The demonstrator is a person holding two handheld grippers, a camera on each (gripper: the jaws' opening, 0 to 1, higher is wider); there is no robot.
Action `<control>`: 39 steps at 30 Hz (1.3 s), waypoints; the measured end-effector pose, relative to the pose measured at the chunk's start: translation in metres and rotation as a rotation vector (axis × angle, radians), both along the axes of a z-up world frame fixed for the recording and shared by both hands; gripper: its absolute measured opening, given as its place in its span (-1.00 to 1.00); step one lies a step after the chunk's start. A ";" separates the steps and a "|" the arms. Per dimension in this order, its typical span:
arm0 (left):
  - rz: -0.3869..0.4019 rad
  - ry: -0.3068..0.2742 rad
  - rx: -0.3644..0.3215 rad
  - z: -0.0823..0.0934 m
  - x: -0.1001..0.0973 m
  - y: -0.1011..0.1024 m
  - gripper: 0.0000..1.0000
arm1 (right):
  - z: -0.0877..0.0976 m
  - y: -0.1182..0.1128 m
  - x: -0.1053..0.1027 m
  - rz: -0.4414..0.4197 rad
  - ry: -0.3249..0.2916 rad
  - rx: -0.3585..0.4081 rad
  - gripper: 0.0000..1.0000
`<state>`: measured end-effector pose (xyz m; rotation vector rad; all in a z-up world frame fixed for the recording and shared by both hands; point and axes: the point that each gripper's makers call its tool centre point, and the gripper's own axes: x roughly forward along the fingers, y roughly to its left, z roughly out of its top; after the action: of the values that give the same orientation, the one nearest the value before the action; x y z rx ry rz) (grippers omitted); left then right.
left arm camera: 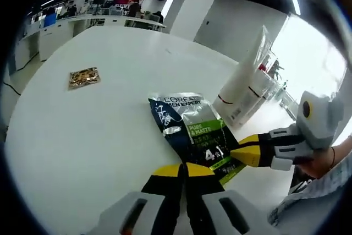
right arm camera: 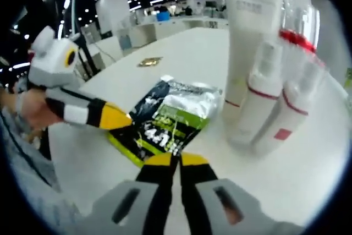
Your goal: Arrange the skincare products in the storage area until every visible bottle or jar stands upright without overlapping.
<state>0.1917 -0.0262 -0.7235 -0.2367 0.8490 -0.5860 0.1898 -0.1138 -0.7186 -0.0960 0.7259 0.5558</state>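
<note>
Both tools, the left tool (left arm camera: 184, 170) and right tool (right arm camera: 177, 160), have tips pressed together beside the flat L'Oreal sachet (left arm camera: 193, 131) at 6 o'clock; lifting it needs an edge pinch, clear of the upright bottles (right arm camera: 275, 103) on the surface (left arm camera: 82, 130).

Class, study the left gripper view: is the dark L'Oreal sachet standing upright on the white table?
No: the L'Oreal sachet lies flat on the white table, its printed face turned up, near the upright white bottles.
</note>
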 end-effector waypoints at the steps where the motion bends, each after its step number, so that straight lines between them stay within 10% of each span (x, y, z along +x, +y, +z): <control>1: -0.002 -0.010 -0.007 0.000 0.000 0.001 -0.98 | 0.000 0.000 0.000 0.011 -0.011 -0.001 -0.95; 10: -0.055 -0.100 0.090 0.000 0.000 -0.001 -0.98 | 0.000 0.001 0.001 0.040 -0.028 0.001 -0.95; 39: -0.028 -0.098 0.158 -0.001 0.014 -0.006 -0.97 | -0.001 -0.004 0.016 0.034 -0.052 -0.063 -0.95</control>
<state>0.2053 -0.0320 -0.7245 -0.0518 0.8000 -0.5494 0.2062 -0.1173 -0.7200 -0.1813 0.6924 0.5605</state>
